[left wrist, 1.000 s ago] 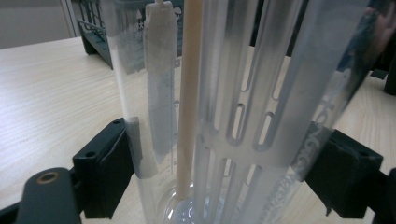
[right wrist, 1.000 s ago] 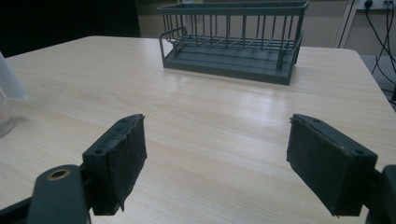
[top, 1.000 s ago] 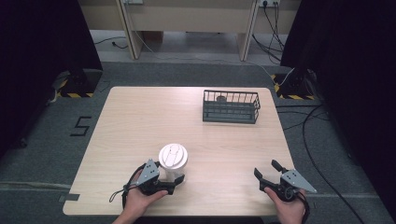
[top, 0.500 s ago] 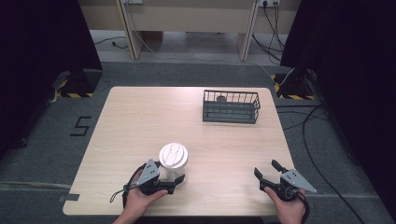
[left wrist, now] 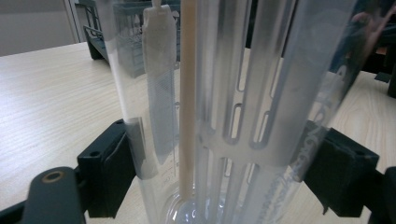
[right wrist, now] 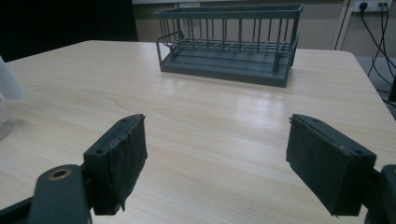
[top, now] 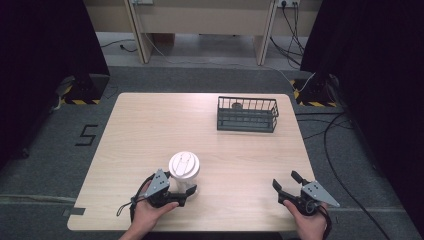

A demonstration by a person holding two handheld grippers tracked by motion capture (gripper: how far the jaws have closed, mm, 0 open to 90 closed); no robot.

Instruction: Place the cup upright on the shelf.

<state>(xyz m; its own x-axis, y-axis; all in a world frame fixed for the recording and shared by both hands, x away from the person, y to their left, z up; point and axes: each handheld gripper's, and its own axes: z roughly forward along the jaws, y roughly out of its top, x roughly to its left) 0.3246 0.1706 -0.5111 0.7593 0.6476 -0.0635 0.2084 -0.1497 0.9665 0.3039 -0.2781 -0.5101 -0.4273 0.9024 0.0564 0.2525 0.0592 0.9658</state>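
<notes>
- Clear plastic tumbler with a round white lid, upright on the near left part of the table, well apart from the basket.
- Probably light: no liquid visible inside in the left gripper view, only a pale straw-like stick and a slotted translucent insert.
- Thin, glossy wall; likely slippery and apt to flex or crack under a hard squeeze, so a moderate pinch seems wise.
- Tall and narrow with a light base; likely to tip if pushed high up or lifted off-centre.
- Best taken low to mid-body, across the round wall, below the lid; lid perhaps only pressed on, so not a safe place to lift from.
- Left gripper just so placed: black padded jaws on opposite sides of the tumbler's lower body, closed in against the wall, pads touching or nearly touching; firmness of the grip not readable.
- Pads matte, dark, slightly rough, good for friction on smooth plastic.
- Right gripper at the near right edge, jaws spread wide, nothing between them, bare wood beyond in its own view.
- Right pads frayed at the edges, foam-like.
- Table pale wood-grain laminate, smooth, faintly reflective, rounded corners.
- Dark grey wire basket far right on the table: stiff, rectangular, thin vertical bars, solid base; small dark item inside, too small to identify.
</notes>
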